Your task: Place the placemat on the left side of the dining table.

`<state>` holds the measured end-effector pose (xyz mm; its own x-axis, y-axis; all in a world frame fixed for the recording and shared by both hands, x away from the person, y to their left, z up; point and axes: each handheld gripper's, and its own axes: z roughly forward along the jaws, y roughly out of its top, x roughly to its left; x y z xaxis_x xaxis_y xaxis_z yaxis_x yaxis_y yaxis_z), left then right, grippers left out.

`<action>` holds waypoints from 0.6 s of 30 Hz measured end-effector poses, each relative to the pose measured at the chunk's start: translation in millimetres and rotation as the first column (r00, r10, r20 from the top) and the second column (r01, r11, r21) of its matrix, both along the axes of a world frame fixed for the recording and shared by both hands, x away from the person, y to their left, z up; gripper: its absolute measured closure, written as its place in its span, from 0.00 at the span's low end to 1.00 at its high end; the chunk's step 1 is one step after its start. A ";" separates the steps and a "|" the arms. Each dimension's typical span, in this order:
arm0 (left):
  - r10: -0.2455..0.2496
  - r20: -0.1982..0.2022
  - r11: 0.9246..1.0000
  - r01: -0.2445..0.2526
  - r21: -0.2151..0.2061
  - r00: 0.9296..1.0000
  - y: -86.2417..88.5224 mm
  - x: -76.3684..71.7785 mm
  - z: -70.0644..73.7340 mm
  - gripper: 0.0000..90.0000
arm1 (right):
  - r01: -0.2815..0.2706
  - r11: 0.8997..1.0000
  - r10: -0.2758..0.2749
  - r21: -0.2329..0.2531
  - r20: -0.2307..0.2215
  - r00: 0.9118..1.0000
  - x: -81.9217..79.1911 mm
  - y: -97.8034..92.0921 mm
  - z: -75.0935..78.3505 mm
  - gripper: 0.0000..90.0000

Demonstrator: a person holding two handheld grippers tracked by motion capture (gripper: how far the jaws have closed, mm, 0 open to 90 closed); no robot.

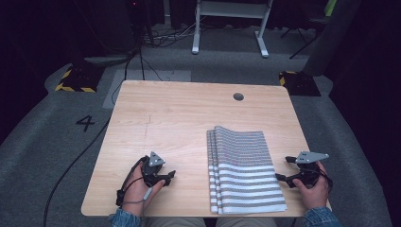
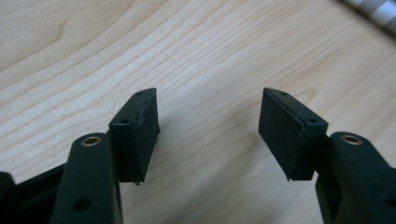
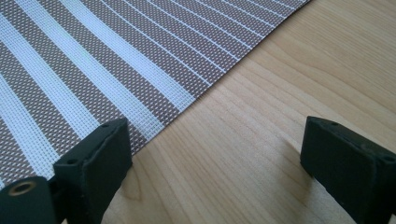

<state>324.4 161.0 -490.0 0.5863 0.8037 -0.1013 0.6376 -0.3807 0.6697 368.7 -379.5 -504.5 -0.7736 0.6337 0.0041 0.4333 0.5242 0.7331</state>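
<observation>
Work on the striped cloth (image 1: 243,170) looks barely begun: it lies flat, folded in layers, on the desk (image 1: 179,113), untouched. Right claw (image 1: 283,169) rests just beside the cloth's right edge, jaws wide and empty. Left claw (image 1: 169,177) sits on bare wood left of the cloth, also wide. Gripping and handling are still ahead.

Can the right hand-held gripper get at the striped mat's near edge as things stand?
Probably yes. The right hand-held gripper is open beside the mat, one jaw already at its edge, with bare table between and nothing in the way.
</observation>
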 end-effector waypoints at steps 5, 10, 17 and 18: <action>-0.011 0.031 0.999 0.012 -0.048 0.999 2.9 -5.0 23.8 0.42 | -0.002 1.000 0.002 -0.006 0.000 1.000 -0.1 -0.2 0.4 0.10; -0.048 0.069 0.997 0.052 -0.059 0.996 -0.4 -8.2 42.7 0.41 | -0.002 1.000 0.002 -0.006 0.000 1.000 -0.1 -0.2 0.4 0.10; -0.120 0.092 0.988 0.128 -0.088 0.989 -19.3 -10.8 59.9 0.39 | -0.002 1.000 0.002 -0.006 0.001 1.000 -0.1 -0.2 0.3 0.10; -0.126 0.096 0.987 0.135 -0.086 0.987 -21.8 -11.0 60.8 0.39 | -0.001 1.000 0.001 -0.006 0.000 1.000 -0.1 -0.2 0.4 0.10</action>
